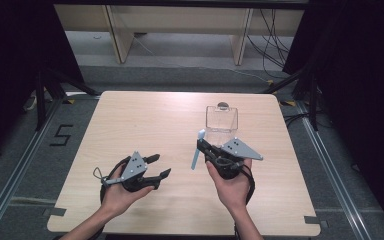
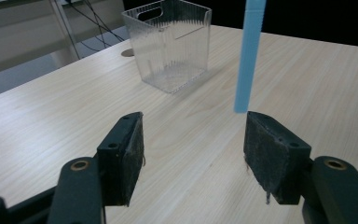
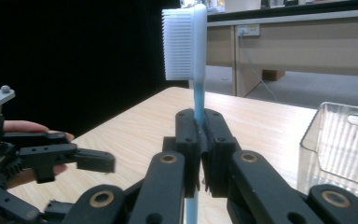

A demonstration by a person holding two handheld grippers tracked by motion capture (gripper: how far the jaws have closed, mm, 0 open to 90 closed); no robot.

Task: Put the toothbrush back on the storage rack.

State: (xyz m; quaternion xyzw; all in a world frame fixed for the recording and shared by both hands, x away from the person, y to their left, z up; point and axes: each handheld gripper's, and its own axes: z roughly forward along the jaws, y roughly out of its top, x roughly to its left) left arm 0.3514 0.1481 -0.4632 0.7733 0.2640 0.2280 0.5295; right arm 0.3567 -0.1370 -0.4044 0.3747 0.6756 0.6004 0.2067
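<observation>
A blue toothbrush with a white bristle head stands nearly upright, with my right gripper shut on its handle. In the right gripper view the bristle head of the toothbrush rises above the closed jaws of the right gripper. My left gripper is held open to the left of it, nothing between its pads. In the left gripper view, the left gripper faces the lower end of the toothbrush handle, which hangs just beyond the right pad. A clear plastic container stands behind the right gripper.
The wooden table carries the clear container at its far right, with ribbed walls and a handle slot. A small round grommet sits behind it. Black curtains flank the table; cables and a wooden frame lie on the floor beyond.
</observation>
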